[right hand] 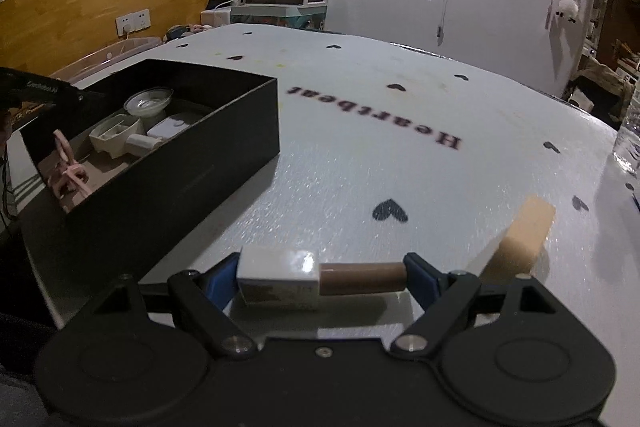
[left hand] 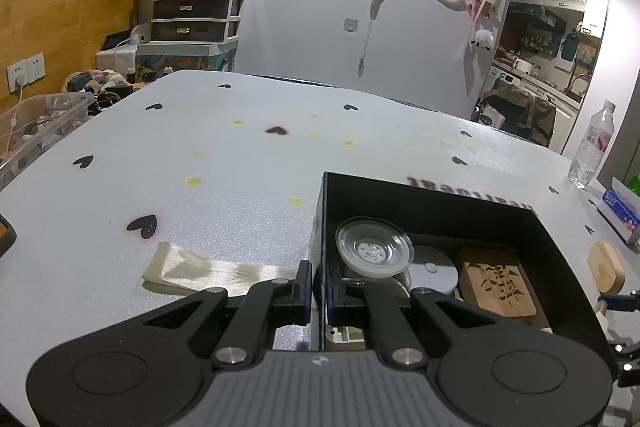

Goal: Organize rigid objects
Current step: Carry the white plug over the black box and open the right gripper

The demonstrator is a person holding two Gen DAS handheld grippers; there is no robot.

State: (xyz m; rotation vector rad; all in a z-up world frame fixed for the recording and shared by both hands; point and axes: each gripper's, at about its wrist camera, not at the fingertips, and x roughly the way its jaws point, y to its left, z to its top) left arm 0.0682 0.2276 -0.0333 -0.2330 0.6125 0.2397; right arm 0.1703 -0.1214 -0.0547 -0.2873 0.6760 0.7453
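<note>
My left gripper (left hand: 318, 285) is shut on the left wall of the black box (left hand: 440, 203). In the box lie a clear glass dish (left hand: 374, 247), a grey round lid (left hand: 434, 269) and a carved wooden block (left hand: 498, 285). My right gripper (right hand: 320, 277) is shut on a white block with a brown cylindrical handle (right hand: 316, 277), held crosswise just above the table. The black box (right hand: 192, 155) lies to its left, holding the glass dish (right hand: 148, 101), a cream container (right hand: 118, 137) and a pink object (right hand: 66, 163). A plain wooden block (right hand: 522, 237) lies on the table to the right.
The white foam table cover (left hand: 240, 167) has heart prints. A cream ribbon piece (left hand: 192, 269) lies left of the box. A water bottle (left hand: 592, 147) and a tissue box (left hand: 620, 207) stand at the right edge. The wooden block (left hand: 606, 267) lies right of the box.
</note>
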